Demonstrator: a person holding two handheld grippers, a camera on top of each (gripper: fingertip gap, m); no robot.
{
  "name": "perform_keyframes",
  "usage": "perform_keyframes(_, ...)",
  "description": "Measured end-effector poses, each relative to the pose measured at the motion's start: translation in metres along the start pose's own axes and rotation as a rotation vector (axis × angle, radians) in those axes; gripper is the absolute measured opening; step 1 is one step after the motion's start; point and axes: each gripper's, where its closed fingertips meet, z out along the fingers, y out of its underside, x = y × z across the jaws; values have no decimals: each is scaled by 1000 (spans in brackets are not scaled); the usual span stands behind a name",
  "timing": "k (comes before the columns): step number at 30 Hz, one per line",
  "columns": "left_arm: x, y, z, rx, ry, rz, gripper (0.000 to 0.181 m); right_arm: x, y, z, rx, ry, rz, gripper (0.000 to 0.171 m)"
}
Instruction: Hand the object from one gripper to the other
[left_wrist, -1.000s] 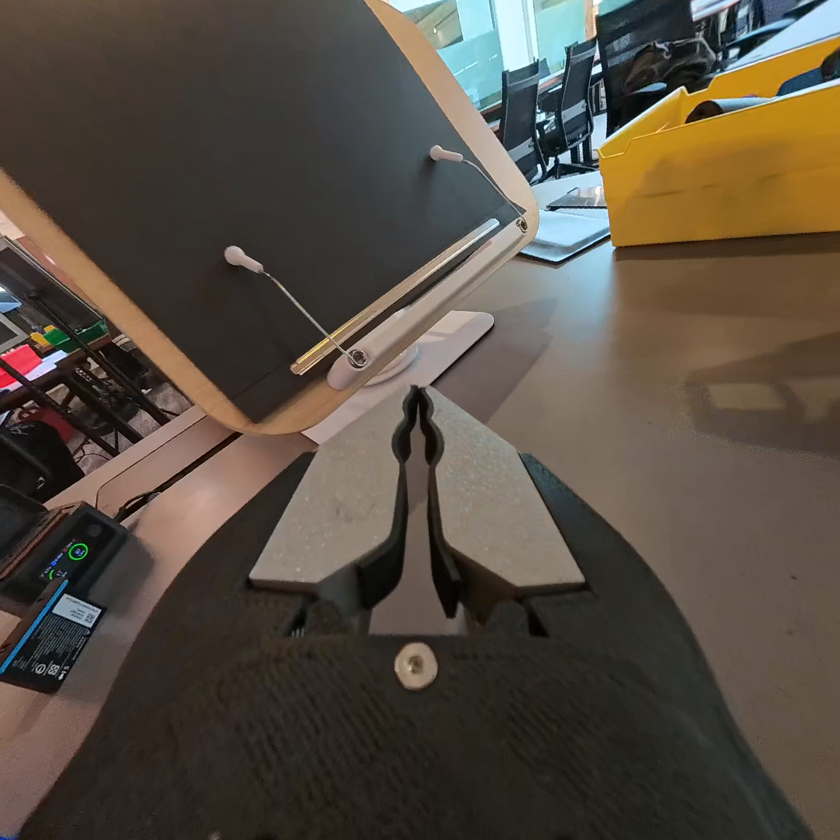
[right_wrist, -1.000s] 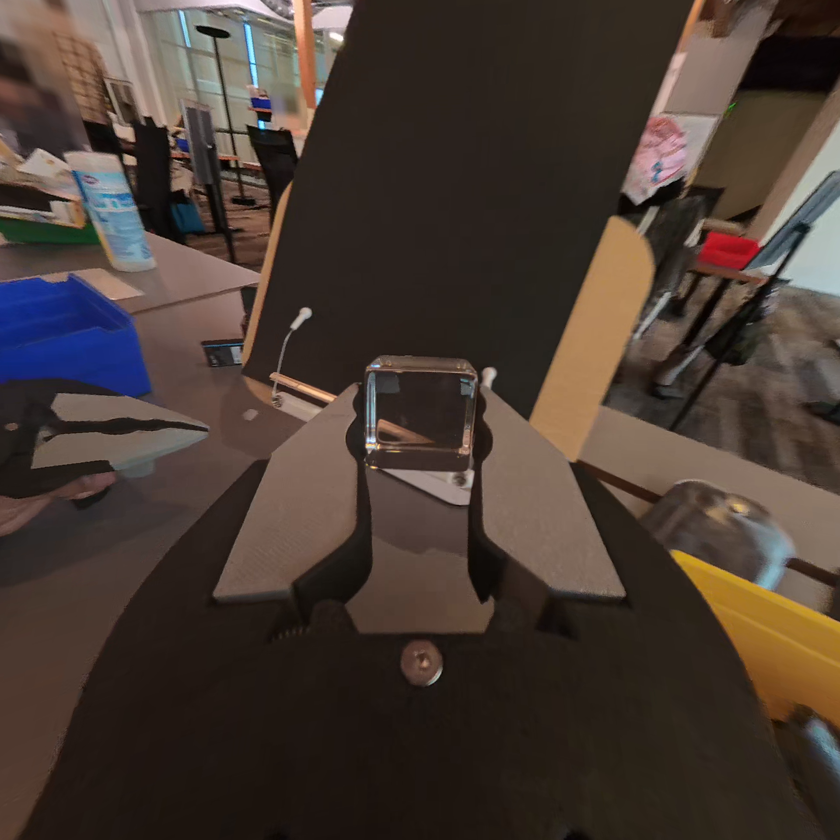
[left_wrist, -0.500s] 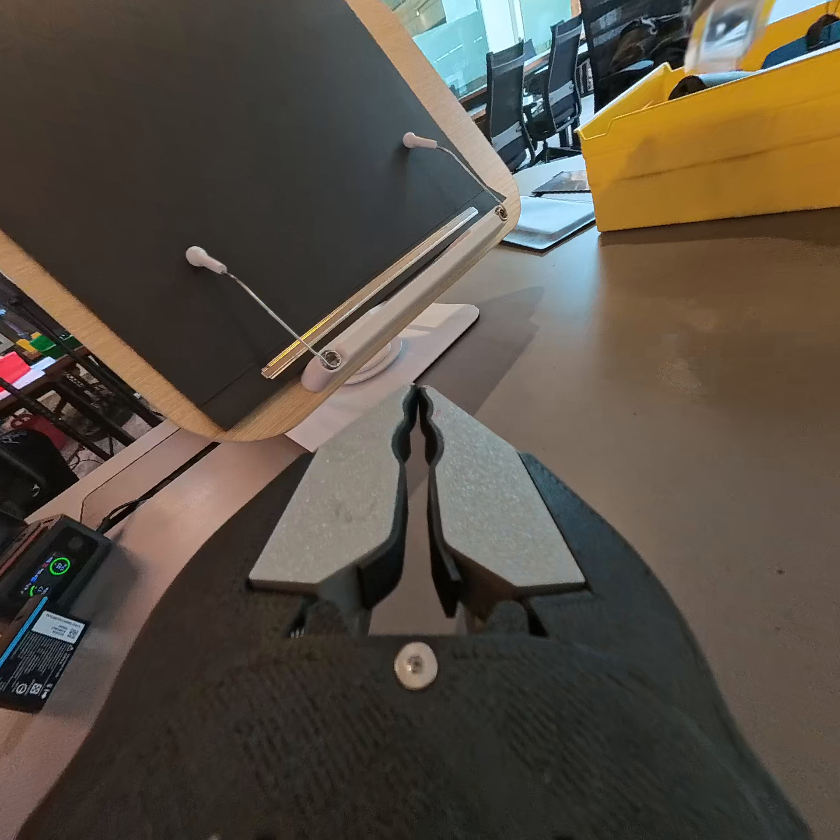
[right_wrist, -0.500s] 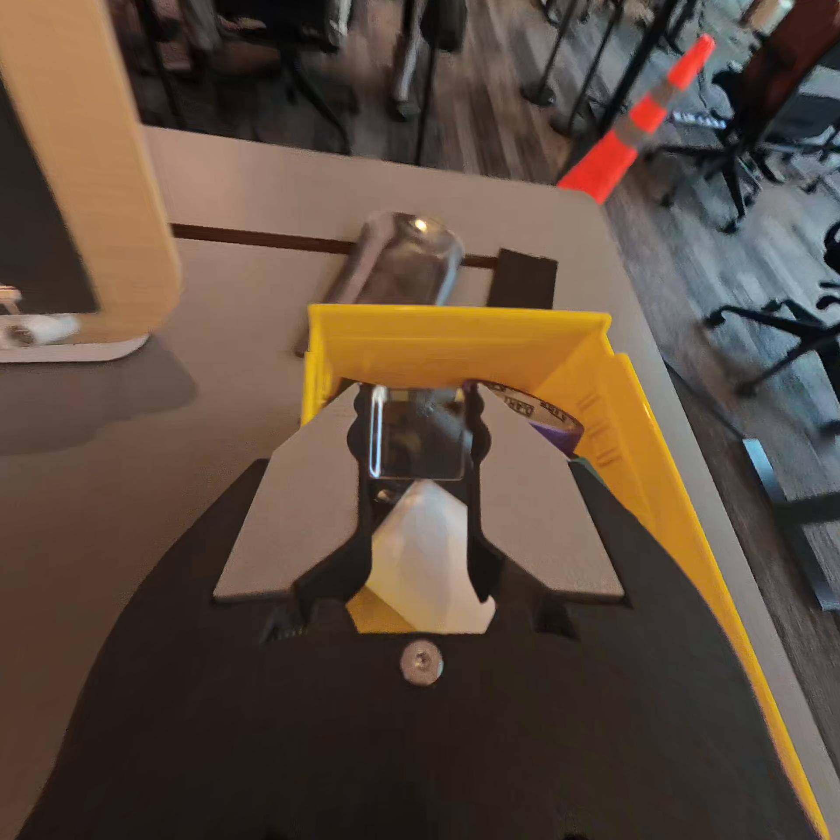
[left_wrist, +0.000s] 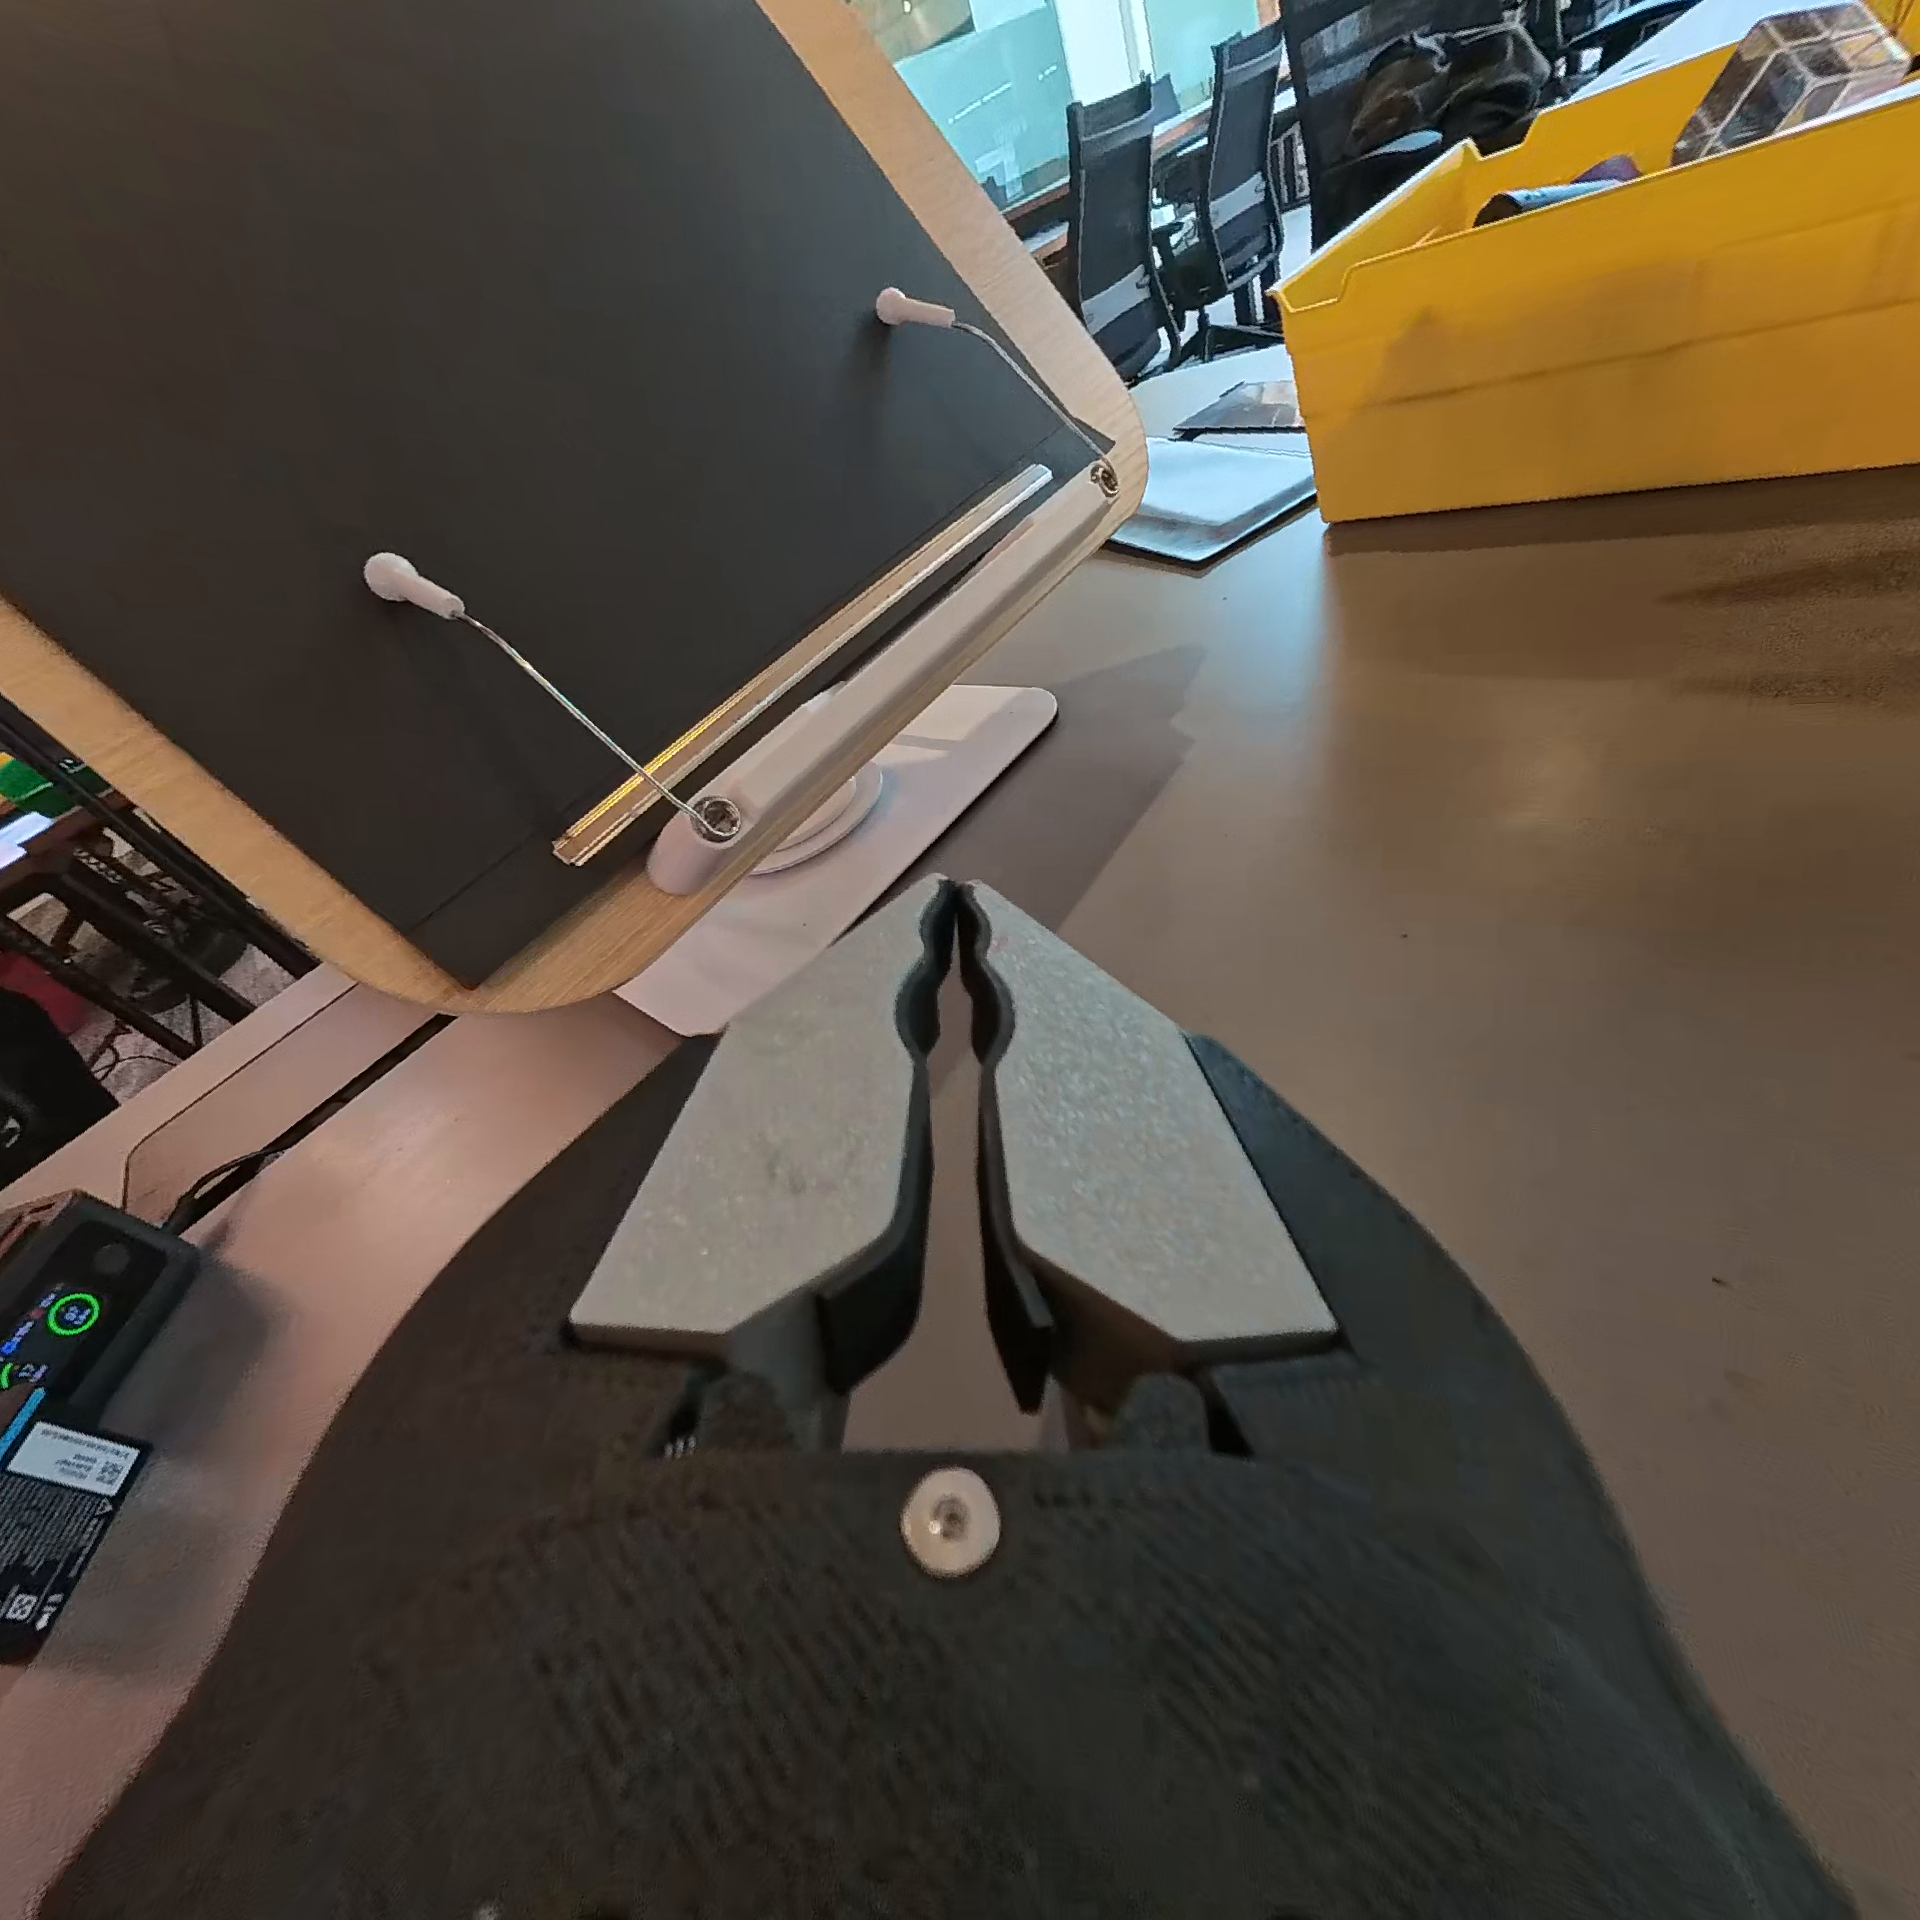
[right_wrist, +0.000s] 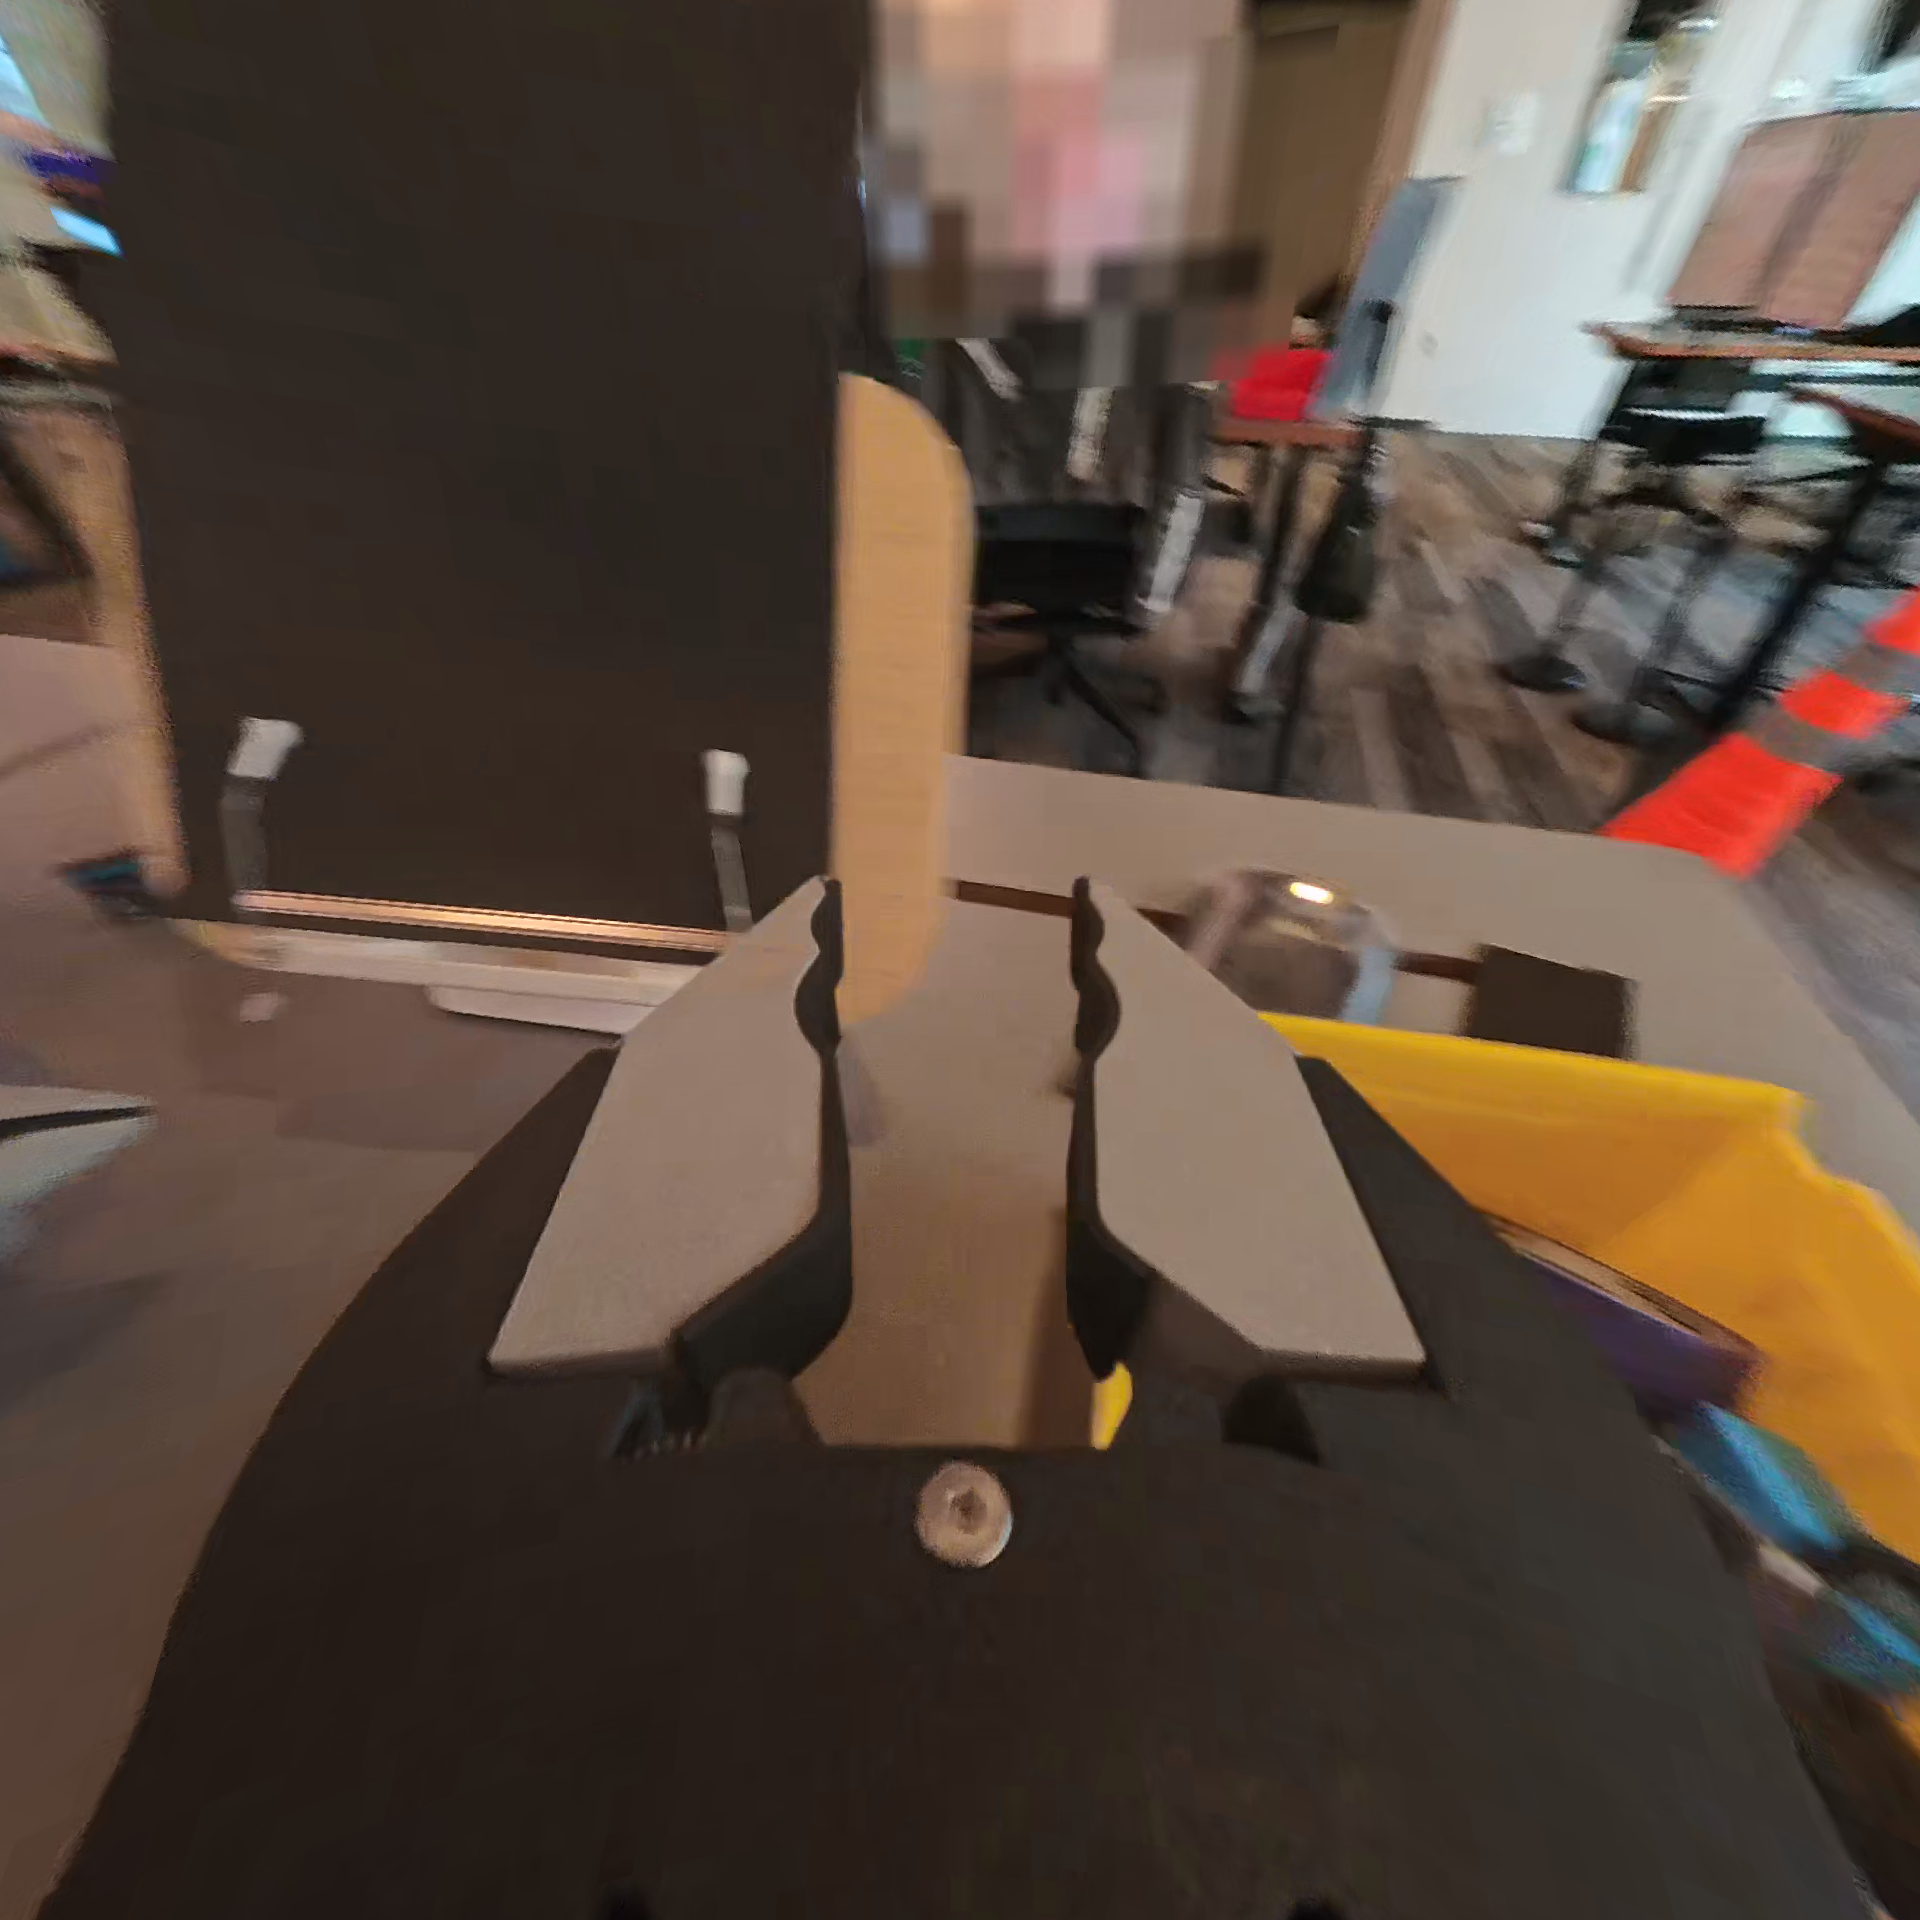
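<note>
tilted book stand (left_wrist: 520, 416), wooden board with black sheet, two wire page holders, on white base (left_wrist: 935, 748); yellow bin (left_wrist: 1610, 343) on brown table (left_wrist: 1507, 935), well right of stand; notebook (left_wrist: 1205, 499) between them; black device with lit screen (left_wrist: 73, 1320) at left edge; orange cone (right_wrist: 1787, 769) on floor, blurred.

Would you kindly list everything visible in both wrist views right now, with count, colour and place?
Clear cube: one, transparent, in the yellow bin, top right of the left wrist view.
Yellow bin: one, on the table, right side.
Book stand: one, black board with wood edge, white base, tilted, table's left.
Table: one, brown.
Charger with screen: one, black, left edge.
Traffic cone: one, orange, on the floor.
Office chairs: several, black, background.
Left tool: shut, empty.
Right tool: open, empty.
</note>
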Motion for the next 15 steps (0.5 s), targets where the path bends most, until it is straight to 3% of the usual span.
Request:
perform_keyframes(6, 2, 2, 0, -12, 22, -1, 0, -124, 26, 35, -45, -424, 68, 65)
perform_keyframes(11, 1, 4, -1, -25, 22, -5, 0, -169, 68, 60, -119, -445, -51, 63)
perform_keyframes(15, -2, 7, -2, -40, 42, -55, 0, -206, 93, 65, -188, -564, 6, 64)
